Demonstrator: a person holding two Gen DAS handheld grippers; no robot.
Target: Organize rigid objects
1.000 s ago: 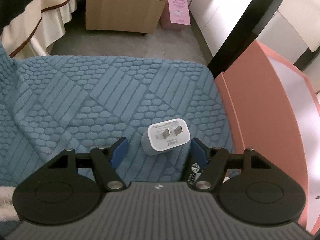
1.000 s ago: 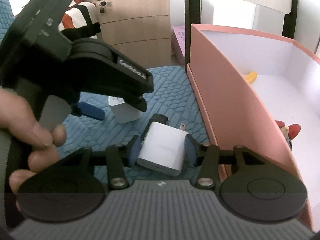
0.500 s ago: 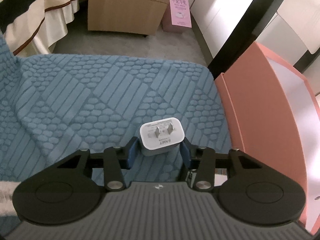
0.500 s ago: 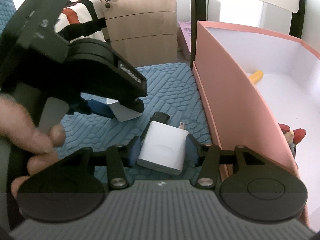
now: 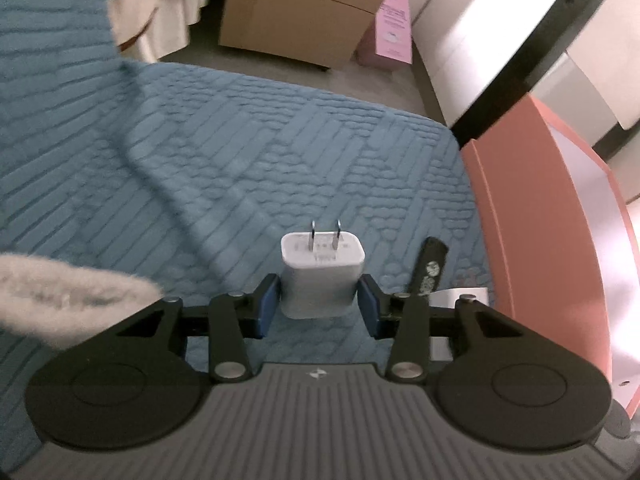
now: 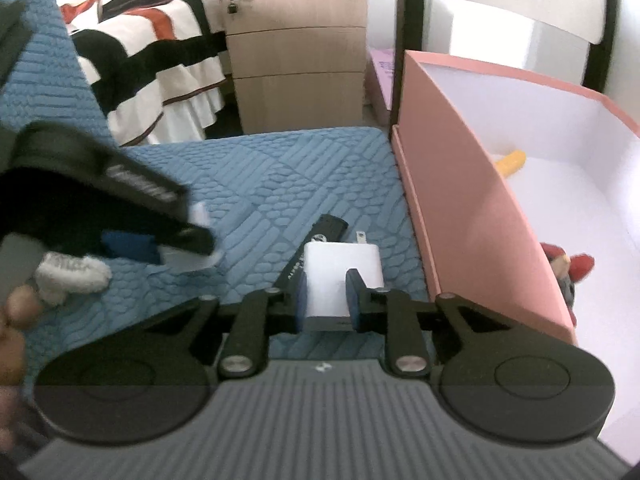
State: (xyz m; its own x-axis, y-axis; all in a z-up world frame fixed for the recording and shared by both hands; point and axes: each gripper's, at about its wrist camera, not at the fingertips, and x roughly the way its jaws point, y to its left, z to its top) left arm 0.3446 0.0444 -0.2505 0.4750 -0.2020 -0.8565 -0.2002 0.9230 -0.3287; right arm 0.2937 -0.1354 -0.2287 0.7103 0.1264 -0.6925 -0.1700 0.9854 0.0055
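Observation:
My left gripper (image 5: pixel 318 306) is shut on a white plug charger (image 5: pixel 322 272), prongs pointing forward, held above the blue quilted cover (image 5: pixel 240 168). My right gripper (image 6: pixel 329 300) is shut on a second white charger (image 6: pixel 340 276) just above the cover. A black stick-shaped device (image 6: pixel 320 236) lies beside it; it also shows in the left wrist view (image 5: pixel 428 268). The pink box (image 6: pixel 452 208) stands to the right, holding a yellow item (image 6: pixel 510 162) and a red toy (image 6: pixel 568 268). The left gripper body (image 6: pixel 100 200) shows at the left of the right wrist view.
A wooden drawer cabinet (image 6: pixel 300 48) and a striped bedspread (image 6: pixel 152 52) stand beyond the cover's far edge. A pink bag (image 5: pixel 394 36) sits on the floor. A white fluffy thing (image 5: pixel 68 292) lies at the left. A black chair frame (image 6: pixel 404 12) rises behind the box.
My left gripper closed on its charger and lifted it, tilting the prongs forward. My right gripper closed on the second charger and raised it slightly.

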